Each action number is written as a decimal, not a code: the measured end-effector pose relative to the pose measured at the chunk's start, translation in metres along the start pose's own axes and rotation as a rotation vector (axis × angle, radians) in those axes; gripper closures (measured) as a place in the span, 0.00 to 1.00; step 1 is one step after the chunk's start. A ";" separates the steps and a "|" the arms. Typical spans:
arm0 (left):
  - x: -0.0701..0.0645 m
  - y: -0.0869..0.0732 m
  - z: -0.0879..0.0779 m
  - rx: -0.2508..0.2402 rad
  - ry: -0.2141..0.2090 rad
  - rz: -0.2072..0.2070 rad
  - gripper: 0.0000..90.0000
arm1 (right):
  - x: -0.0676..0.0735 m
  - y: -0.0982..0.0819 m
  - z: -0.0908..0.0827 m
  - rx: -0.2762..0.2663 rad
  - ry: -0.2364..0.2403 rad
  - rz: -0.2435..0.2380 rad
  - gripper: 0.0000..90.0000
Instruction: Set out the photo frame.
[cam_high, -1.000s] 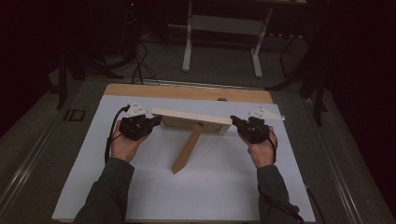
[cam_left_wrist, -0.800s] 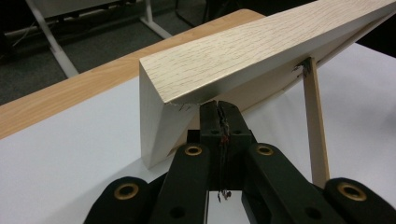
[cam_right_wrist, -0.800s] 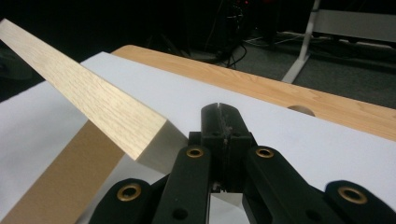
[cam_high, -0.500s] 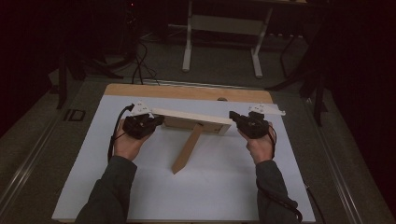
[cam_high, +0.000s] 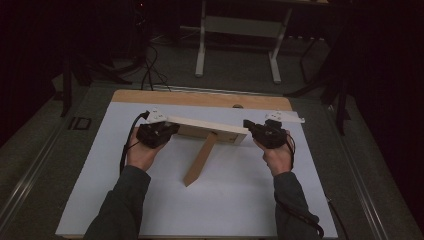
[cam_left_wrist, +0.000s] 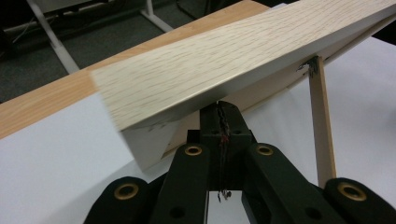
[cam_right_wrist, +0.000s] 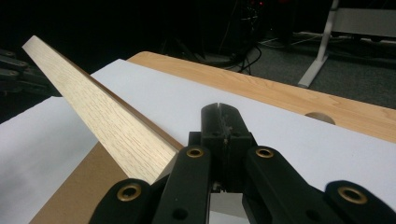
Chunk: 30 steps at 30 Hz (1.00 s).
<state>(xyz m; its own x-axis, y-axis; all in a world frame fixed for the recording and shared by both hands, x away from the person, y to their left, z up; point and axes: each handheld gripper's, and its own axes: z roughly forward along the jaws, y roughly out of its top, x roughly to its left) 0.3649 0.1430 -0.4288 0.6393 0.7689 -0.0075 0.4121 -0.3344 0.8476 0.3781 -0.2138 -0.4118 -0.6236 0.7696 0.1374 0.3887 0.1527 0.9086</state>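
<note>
At the centre of the high view, a pale wooden picture frame stands tilted on a white sheet covering the table, propped by its narrow back strut, which slants down toward the lower middle of the frame. The left gripper sits at the frame's left end and the right gripper at its right end, each held in a hand reaching in from the bottom edge. In both gripper views the black jaws are pressed together with nothing between them, their tips against or just beside the frame's edge; actual contact cannot be told.
</note>
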 end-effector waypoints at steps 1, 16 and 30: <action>-0.001 0.000 0.001 0.001 -0.001 0.003 1.00 | 0.000 0.000 0.000 0.000 0.002 -0.002 1.00; -0.018 0.011 0.011 -0.004 -0.019 0.034 1.00 | 0.002 0.000 -0.001 0.016 0.031 -0.016 1.00; -0.028 0.016 0.016 -0.003 -0.024 0.050 1.00 | 0.011 -0.003 -0.004 0.023 0.059 -0.051 1.00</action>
<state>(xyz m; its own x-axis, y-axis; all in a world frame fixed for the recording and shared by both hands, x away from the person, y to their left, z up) 0.3637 0.1075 -0.4238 0.6743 0.7381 0.0228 0.3773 -0.3709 0.8486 0.3677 -0.2086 -0.4114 -0.6815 0.7228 0.1145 0.3702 0.2056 0.9059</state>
